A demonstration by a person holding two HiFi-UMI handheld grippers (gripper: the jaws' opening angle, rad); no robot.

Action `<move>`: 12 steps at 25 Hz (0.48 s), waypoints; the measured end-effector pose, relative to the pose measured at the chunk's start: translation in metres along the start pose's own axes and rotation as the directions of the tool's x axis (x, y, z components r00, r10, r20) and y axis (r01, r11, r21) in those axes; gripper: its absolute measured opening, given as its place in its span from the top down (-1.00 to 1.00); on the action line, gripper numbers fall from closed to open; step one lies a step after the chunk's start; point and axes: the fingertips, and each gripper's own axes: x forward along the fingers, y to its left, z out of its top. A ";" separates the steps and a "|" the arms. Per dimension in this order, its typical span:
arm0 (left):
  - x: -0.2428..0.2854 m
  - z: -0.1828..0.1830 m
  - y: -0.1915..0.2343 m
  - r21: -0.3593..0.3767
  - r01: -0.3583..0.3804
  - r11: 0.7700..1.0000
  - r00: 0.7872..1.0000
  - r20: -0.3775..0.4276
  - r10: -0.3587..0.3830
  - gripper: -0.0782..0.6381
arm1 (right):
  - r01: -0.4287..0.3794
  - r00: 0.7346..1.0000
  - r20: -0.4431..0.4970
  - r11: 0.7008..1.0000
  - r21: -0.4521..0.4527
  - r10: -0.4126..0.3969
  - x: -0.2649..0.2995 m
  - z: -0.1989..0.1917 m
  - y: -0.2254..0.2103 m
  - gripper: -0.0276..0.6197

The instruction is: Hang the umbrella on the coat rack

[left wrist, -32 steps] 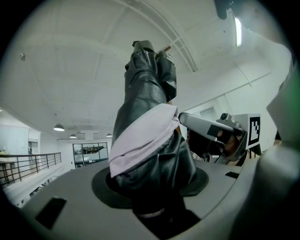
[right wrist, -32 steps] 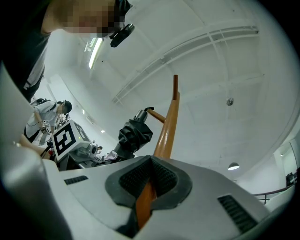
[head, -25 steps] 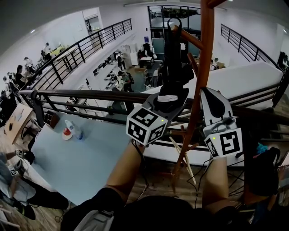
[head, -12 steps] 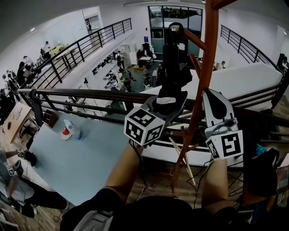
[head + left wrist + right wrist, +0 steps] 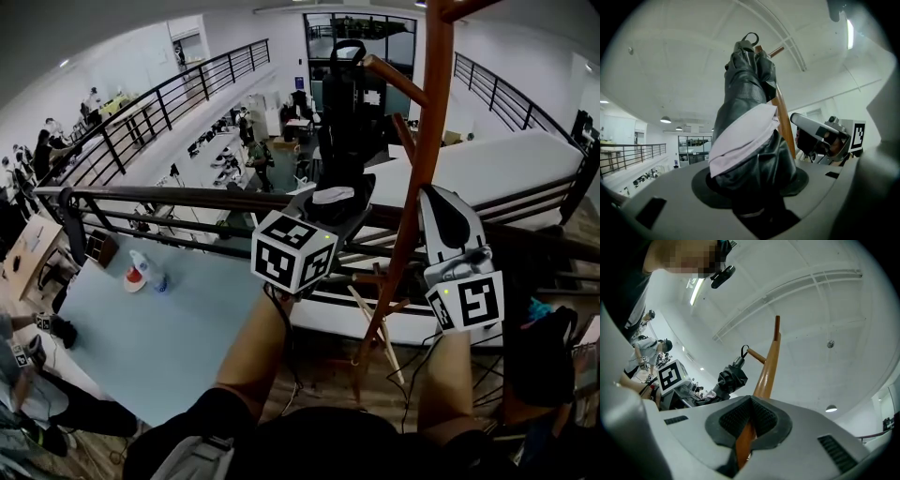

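Now my left tongs (image 5: pixel 337 204) hold the umbrella (image 5: pixel 349 108) upright, loop (image 5: pixel 350 47) just beside the peg (image 5: pixel 398 82); my right tongs (image 5: pixel 434 204) clamp the rack (image 5: pixel 429 127).

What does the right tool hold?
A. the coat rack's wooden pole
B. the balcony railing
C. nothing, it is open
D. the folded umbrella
A: the right tool has its pads shut on the coat rack's wooden pole, while the black umbrella sits in the left tool.
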 end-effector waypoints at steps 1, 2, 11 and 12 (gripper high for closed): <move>0.001 0.000 0.003 -0.006 -0.021 1.000 1.000 -0.009 0.021 0.13 | 0.000 1.000 0.000 1.000 0.000 0.000 -0.001 0.000 -0.001 0.82; 0.002 0.001 0.006 -0.009 -0.044 0.999 0.999 -0.019 0.043 0.13 | 0.000 1.000 0.000 1.000 0.000 0.000 -0.001 0.001 -0.003 0.82; -0.002 0.001 0.014 0.126 -0.198 0.972 0.977 -0.049 0.205 0.13 | 0.003 1.000 0.002 1.000 0.015 -0.003 -0.007 -0.002 -0.007 0.82; -0.002 0.001 0.012 0.135 -0.201 0.970 0.977 -0.047 0.209 0.13 | 0.003 1.000 0.003 1.000 0.016 -0.003 -0.007 -0.002 -0.007 0.82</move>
